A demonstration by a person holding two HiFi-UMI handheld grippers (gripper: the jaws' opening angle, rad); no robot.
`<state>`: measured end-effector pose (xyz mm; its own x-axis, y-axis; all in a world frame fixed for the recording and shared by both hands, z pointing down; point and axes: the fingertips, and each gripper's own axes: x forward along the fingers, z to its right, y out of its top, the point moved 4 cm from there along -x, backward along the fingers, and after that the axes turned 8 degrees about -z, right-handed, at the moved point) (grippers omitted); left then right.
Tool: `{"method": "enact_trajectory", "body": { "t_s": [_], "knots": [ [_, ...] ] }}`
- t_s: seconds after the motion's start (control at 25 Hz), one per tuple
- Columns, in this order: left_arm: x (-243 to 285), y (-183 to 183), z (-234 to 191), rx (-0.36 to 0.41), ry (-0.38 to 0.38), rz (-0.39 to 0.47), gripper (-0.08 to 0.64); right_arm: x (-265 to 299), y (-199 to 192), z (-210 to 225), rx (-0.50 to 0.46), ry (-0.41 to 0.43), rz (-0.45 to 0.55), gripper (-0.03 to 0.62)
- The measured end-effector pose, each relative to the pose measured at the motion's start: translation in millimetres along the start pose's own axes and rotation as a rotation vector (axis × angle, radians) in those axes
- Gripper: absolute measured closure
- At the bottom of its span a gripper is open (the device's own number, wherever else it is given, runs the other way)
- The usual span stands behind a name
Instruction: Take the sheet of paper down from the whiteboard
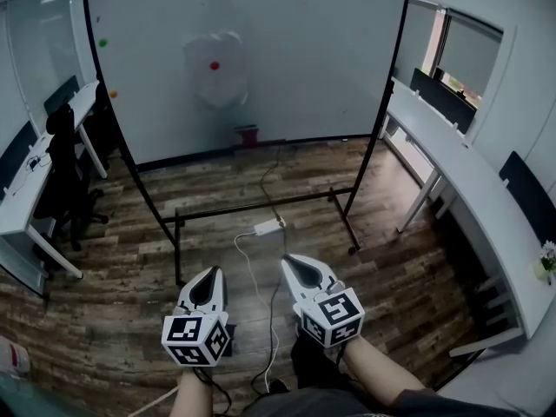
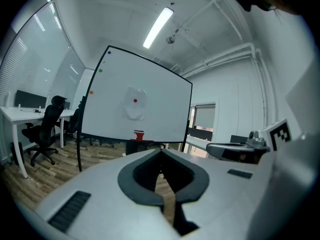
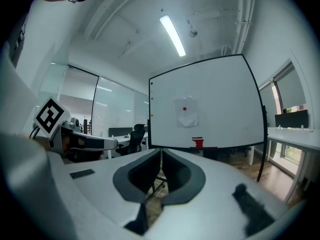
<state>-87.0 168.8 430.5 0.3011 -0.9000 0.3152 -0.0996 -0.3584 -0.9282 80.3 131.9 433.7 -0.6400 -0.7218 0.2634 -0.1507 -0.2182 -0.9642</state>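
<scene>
Cool, even office light, with a bluish cast over all three views. One long ceiling strip light [image 2: 158, 28] burns overhead, blown out to pure white in both gripper views. The whiteboard [image 1: 261, 59] carries a soft, flat sheen with no hard hotspot, and the sheet of paper [image 1: 215, 68] on it looks hazy, its edges smeared. Daylight glows at the window [image 1: 469, 55], far right. The wooden floor [image 1: 113, 259] is dimmer. Heavy fisheye: the board's frame bows, and the gripper views go black at the corners. Up close, the left gripper [image 2: 162, 150] and right gripper [image 3: 162, 149] are soft and out of focus.
</scene>
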Motion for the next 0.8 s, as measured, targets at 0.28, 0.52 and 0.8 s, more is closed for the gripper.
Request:
{"method": "enact_trajectory", "body": {
  "t_s": [0.28, 0.52, 0.8],
  "knots": [
    [41, 16, -11, -0.016, 0.007, 0.036, 0.548, 42, 6, 39, 0.029, 0.017, 0.020, 0.569],
    [94, 43, -26, -0.005, 0.047, 0.045, 0.548, 98, 28, 79, 0.009, 0.061, 0.037, 0.568],
    [159, 78, -41, -0.001, 0.084, 0.071, 0.548, 158, 53, 129, -0.018, 0.106, 0.052, 0.569]
  ]
}}
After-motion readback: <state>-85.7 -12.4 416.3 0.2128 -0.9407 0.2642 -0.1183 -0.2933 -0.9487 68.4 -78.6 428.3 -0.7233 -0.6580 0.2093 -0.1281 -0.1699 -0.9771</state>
